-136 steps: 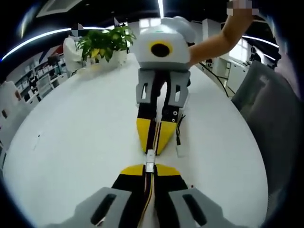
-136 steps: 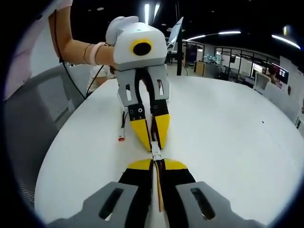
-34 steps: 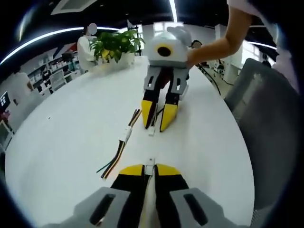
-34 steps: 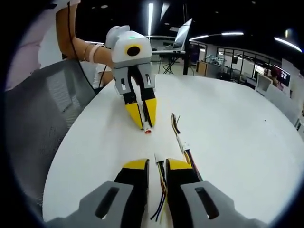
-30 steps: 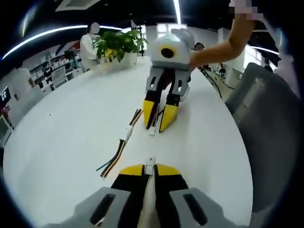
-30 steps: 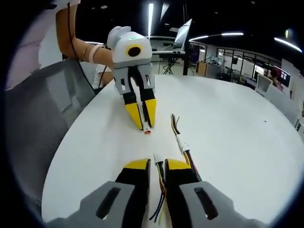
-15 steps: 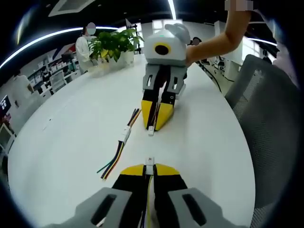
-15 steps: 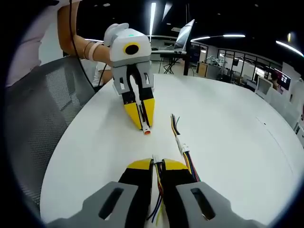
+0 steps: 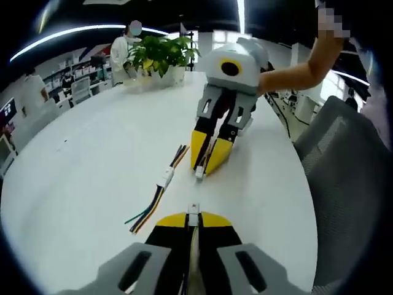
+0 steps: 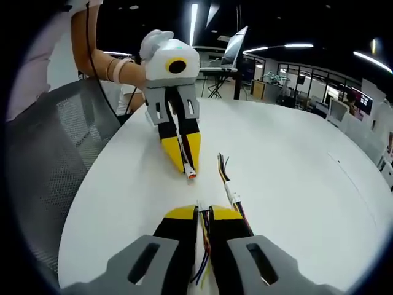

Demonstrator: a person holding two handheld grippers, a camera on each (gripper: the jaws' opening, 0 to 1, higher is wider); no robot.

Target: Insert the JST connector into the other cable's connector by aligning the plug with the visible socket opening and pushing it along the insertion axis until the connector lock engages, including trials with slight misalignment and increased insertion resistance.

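Closed since a second ago: the right gripper's jaws, then parted, now pinch their cable; the two grippers stand a little nearer, tip facing tip.

Item 1: small white JST connector (image 9: 193, 206), held at the tips of the left gripper (image 9: 192, 219), jaws pressed together on it, coloured wires trailing back between them.

Item 2: mating connector, white with a reddish end (image 10: 191, 174), pinched at the tips of the same left gripper as seen from opposite (image 10: 187, 165); the right gripper (image 10: 202, 212) grips its own white-ended bundle of coloured wires (image 10: 202, 246), jaws together.

Item 3: spare harness, white connector block with multicoloured leads (image 9: 158, 190), lying loose just beside the line between the grippers.

Item 4: round white table (image 9: 86, 160), chair-side edge near; potted green plant (image 9: 161, 54) at the far edge.

Step judged: alignment, connectors apart, nothing mated. Next move calls for squaring both ends on one axis, then a straight push until the lock catches.
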